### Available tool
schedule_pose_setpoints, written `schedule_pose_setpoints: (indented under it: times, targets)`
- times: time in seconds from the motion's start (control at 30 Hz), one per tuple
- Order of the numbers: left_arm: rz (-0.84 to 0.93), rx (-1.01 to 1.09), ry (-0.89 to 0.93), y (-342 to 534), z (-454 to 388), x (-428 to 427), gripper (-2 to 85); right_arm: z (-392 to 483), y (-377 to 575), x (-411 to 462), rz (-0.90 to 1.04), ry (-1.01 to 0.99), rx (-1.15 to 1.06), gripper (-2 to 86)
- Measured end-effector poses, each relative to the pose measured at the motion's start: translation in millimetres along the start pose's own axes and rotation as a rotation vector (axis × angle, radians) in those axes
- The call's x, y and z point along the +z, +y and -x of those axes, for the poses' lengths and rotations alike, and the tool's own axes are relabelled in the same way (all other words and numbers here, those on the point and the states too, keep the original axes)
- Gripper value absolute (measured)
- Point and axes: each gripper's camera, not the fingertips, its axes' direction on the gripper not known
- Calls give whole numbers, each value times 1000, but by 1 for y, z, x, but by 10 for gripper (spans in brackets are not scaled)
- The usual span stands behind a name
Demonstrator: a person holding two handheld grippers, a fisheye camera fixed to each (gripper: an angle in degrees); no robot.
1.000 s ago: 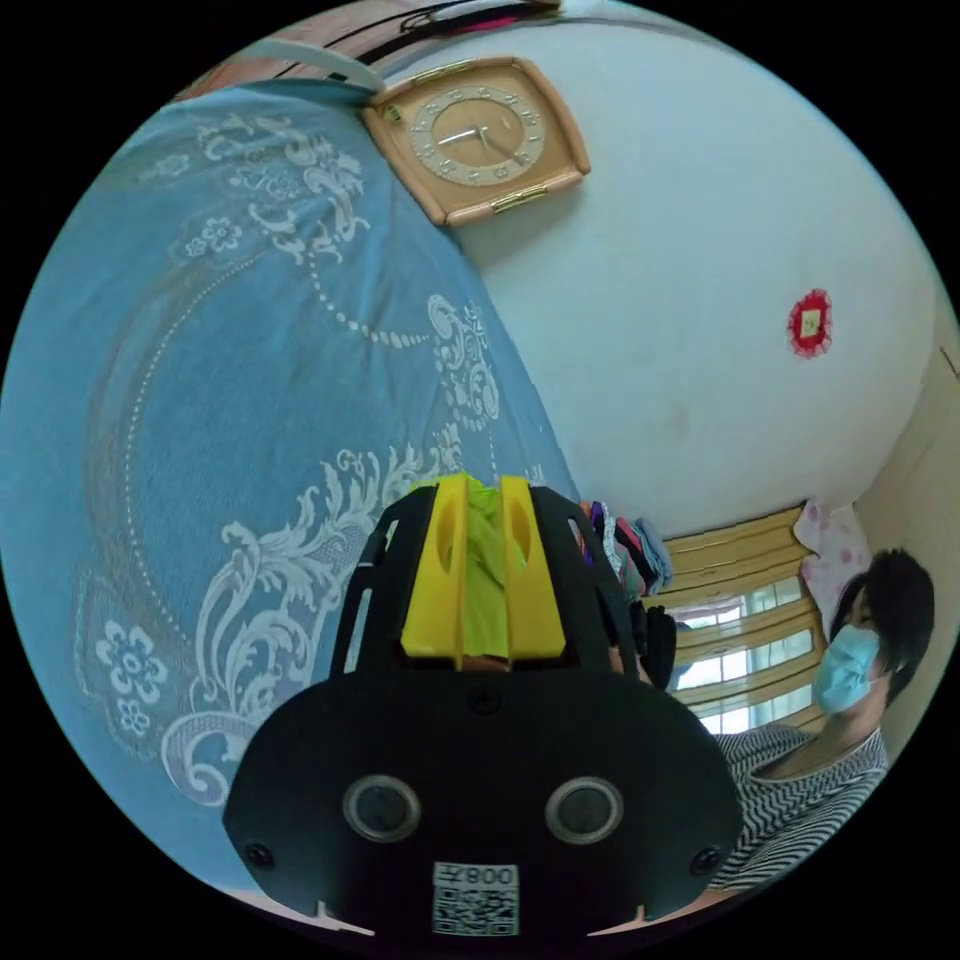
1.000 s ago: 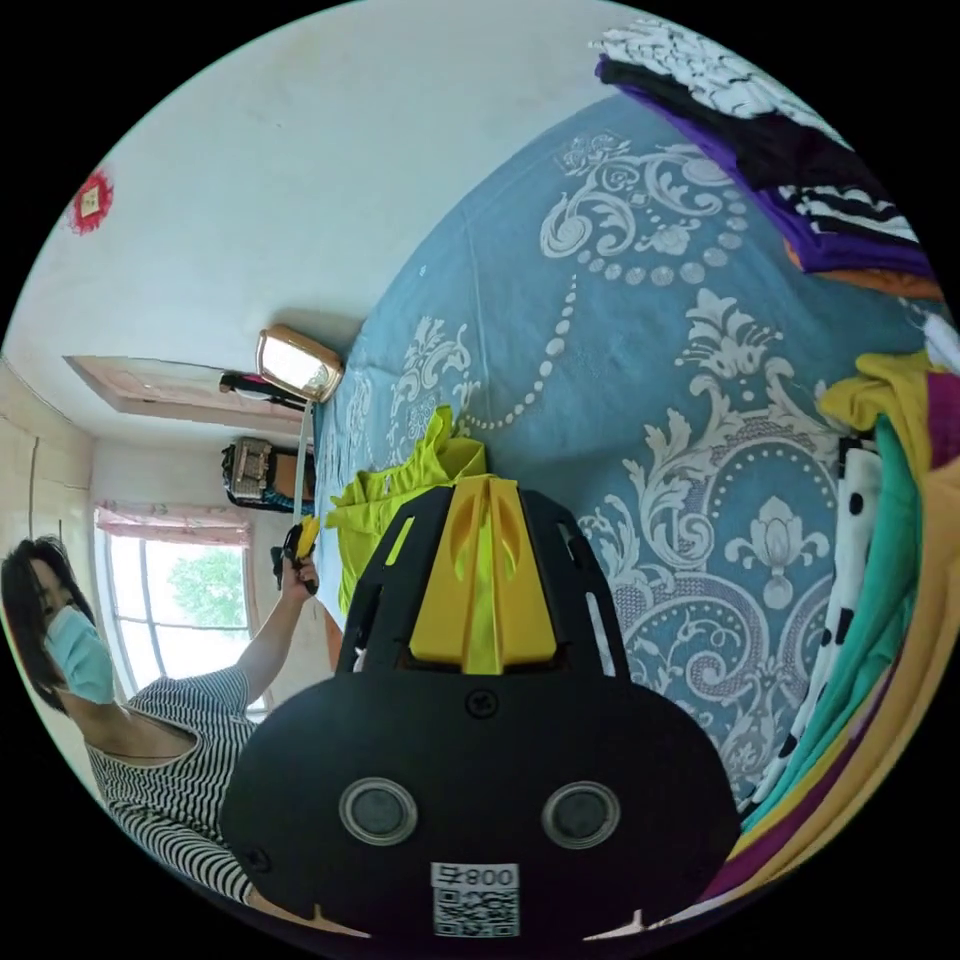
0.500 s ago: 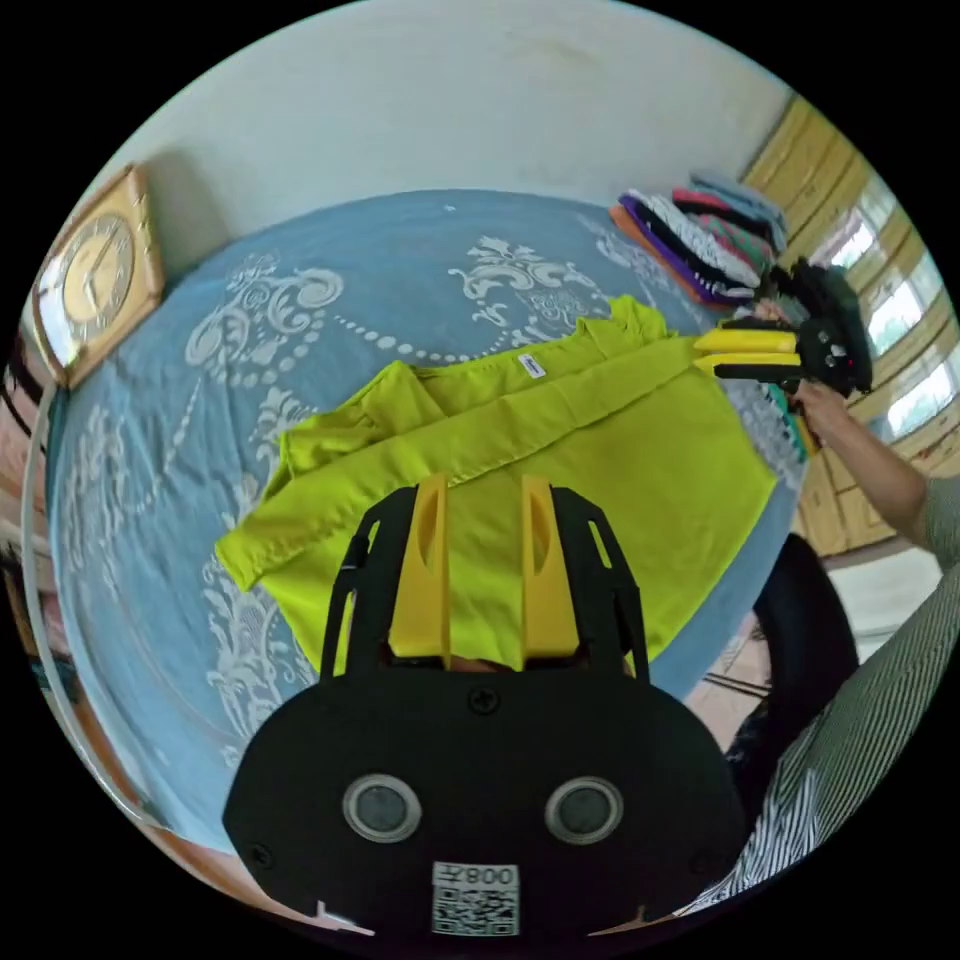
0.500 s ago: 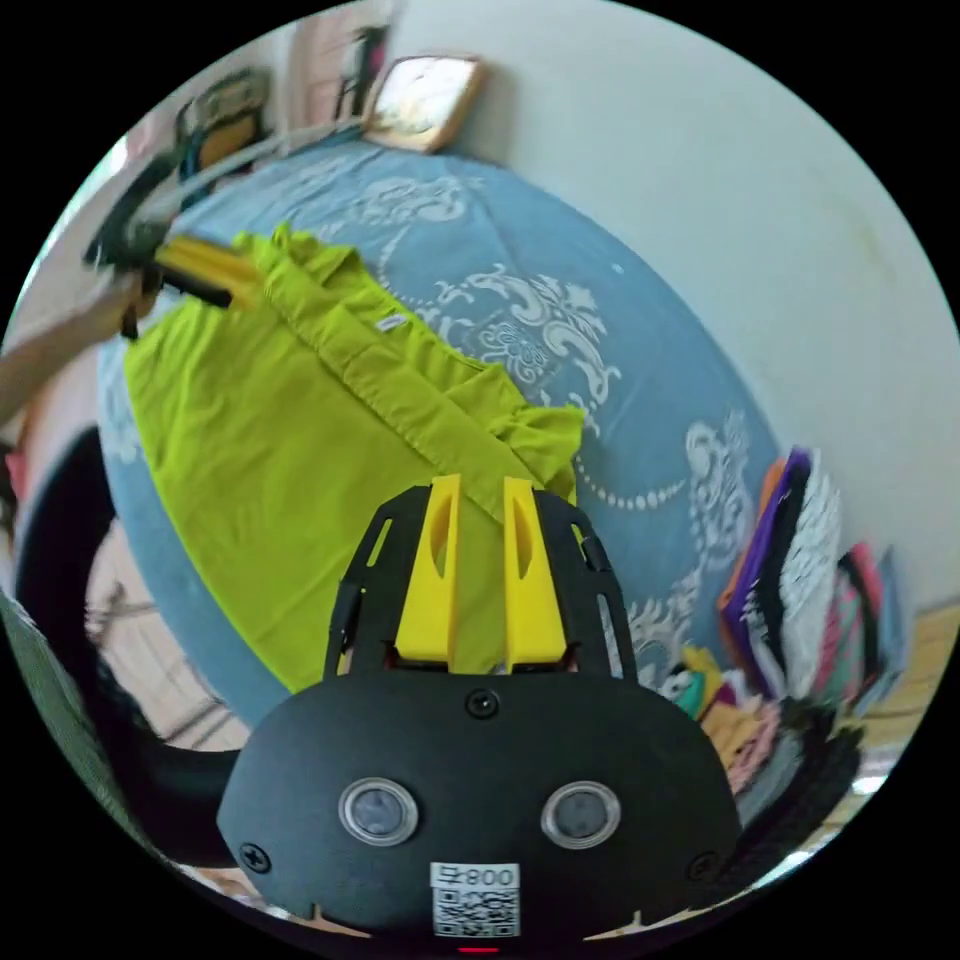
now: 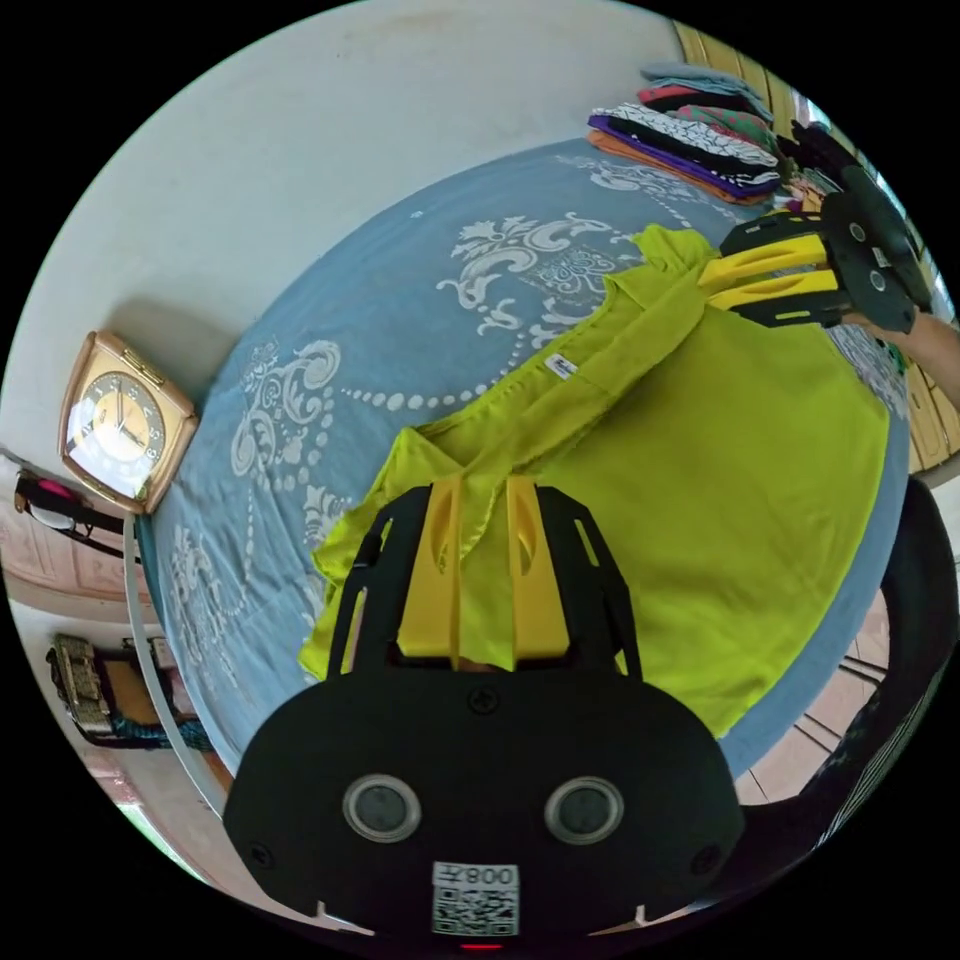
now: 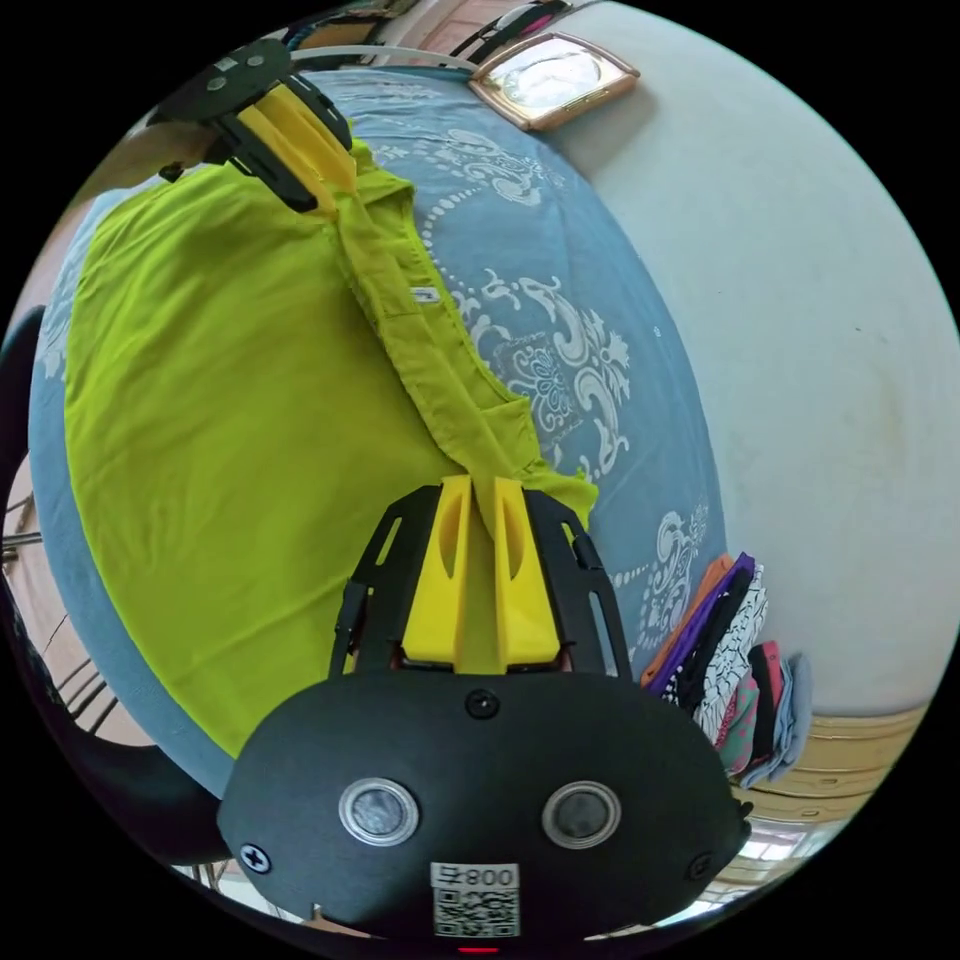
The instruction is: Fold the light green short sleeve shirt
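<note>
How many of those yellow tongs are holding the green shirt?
2. The left tongs grip one shoulder end of the shirt; the right tongs grip the other.

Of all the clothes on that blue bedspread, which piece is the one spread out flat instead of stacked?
The light green shirt. It lies opened out across the bedspread between the two grippers, while the other clothes sit in a folded pile near the wall.
</note>
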Motion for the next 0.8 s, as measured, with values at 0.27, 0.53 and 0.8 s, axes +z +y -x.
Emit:
schedule_pose_setpoints:
  times: [0.27, 0.53, 0.8]
  targets:
    - [-60, -207, 75, -7, 36, 29, 73, -65, -15, 0, -1, -137, 205, 21]
    - [-87, -231, 102, 60, 20, 43, 44, -58, 53, -22, -67, -178, 340, 2]
    - [-2, -509, 91, 101, 73, 101, 17, -94, 100, 45, 48, -254, 481, -3]
